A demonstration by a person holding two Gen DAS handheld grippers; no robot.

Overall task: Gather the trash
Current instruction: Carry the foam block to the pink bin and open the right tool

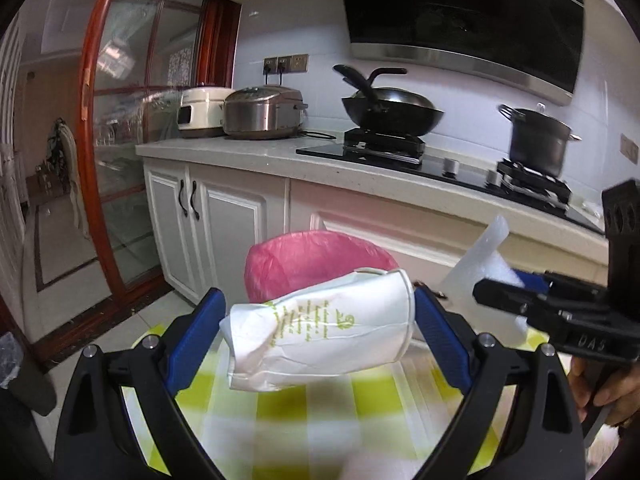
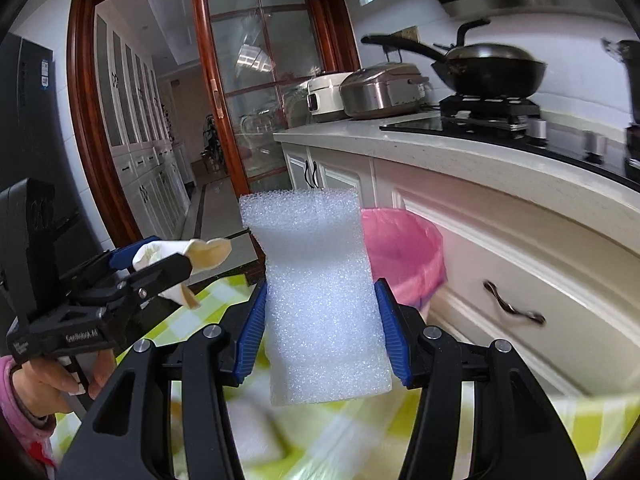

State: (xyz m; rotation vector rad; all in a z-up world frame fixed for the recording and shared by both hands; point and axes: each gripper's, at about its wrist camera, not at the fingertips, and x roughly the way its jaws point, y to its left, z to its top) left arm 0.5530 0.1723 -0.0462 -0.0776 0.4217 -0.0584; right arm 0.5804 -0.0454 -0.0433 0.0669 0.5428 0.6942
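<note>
Paper cup (image 1: 320, 332), crushed, is sitting pinched in my left gripper (image 1: 320, 320); right gripper (image 2: 324, 320) is pinching the foam block (image 2: 320, 296). Am carrying both twd the pink-lined bin (image 1: 316, 256) off the checked cloth's (image 1: 320, 420) far edge. Next: get over its mouth & let go.

A black wok (image 1: 394, 110) and a dark lidded pot (image 1: 538, 142) are sitting on the black glass stove (image 1: 400, 158). A stainless rice cooker (image 1: 262, 112) is standing beside a white cooker (image 1: 202, 112) on the pale stone counter (image 1: 240, 150).

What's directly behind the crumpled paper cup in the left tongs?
Behind the paper cup stands a bin lined with a pink bag, in front of the white cabinets. The cup covers the bin's lower part, and its contents cannot be seen.
</note>
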